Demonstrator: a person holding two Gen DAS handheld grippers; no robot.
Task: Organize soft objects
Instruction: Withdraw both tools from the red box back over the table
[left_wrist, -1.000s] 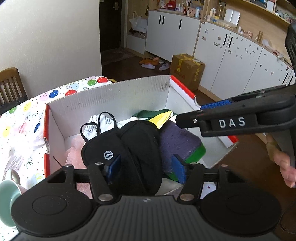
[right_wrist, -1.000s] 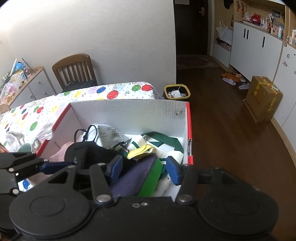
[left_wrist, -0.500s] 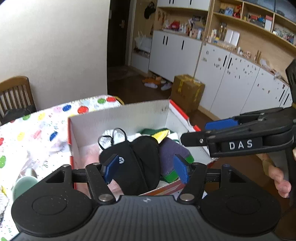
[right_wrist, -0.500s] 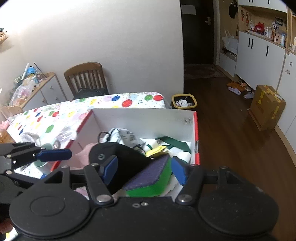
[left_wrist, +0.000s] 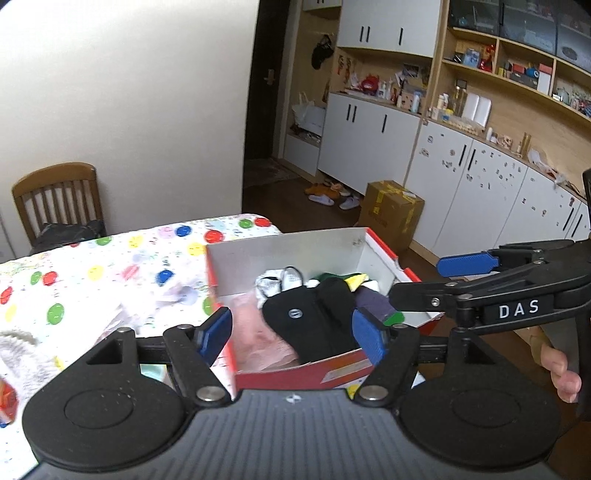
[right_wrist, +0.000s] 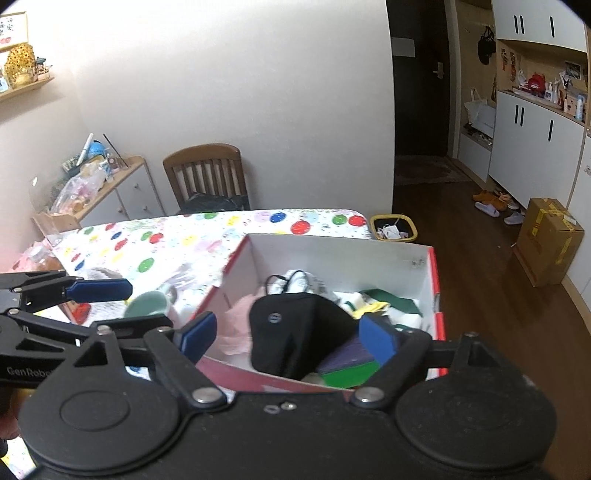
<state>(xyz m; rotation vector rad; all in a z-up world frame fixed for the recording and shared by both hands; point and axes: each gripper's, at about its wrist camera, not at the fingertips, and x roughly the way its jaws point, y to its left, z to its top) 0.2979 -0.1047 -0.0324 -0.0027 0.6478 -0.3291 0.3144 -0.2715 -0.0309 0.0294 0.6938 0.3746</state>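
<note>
A red-and-white cardboard box (left_wrist: 288, 254) (right_wrist: 332, 254) stands at the corner of the dotted tablecloth. In it lie a black pouch (left_wrist: 306, 321) (right_wrist: 288, 332), a pink cloth (left_wrist: 258, 332) (right_wrist: 236, 325), a purple-and-green pad (left_wrist: 373, 304) (right_wrist: 351, 365) and a white item with a black cord (left_wrist: 273, 282) (right_wrist: 299, 280). My left gripper (left_wrist: 291, 332) (right_wrist: 151, 305) hovers above the box's near side, its jaws opening and holding nothing. My right gripper (right_wrist: 288, 336) (left_wrist: 424, 282) hangs beside it over the box, jaws also opening and empty.
A green cup (right_wrist: 147, 302) sits on the cloth left of the box. A wooden chair (left_wrist: 55, 199) (right_wrist: 207, 173) stands behind the table. On the floor are a yellow bin (right_wrist: 393, 227) and a brown carton (left_wrist: 395, 210) (right_wrist: 550, 240). White cabinets line the right wall.
Both grippers have lifted and drawn back from the box, which now looks smaller and lower in view. Both pairs of jaws have spread wider, and the pouch stays in the box.
</note>
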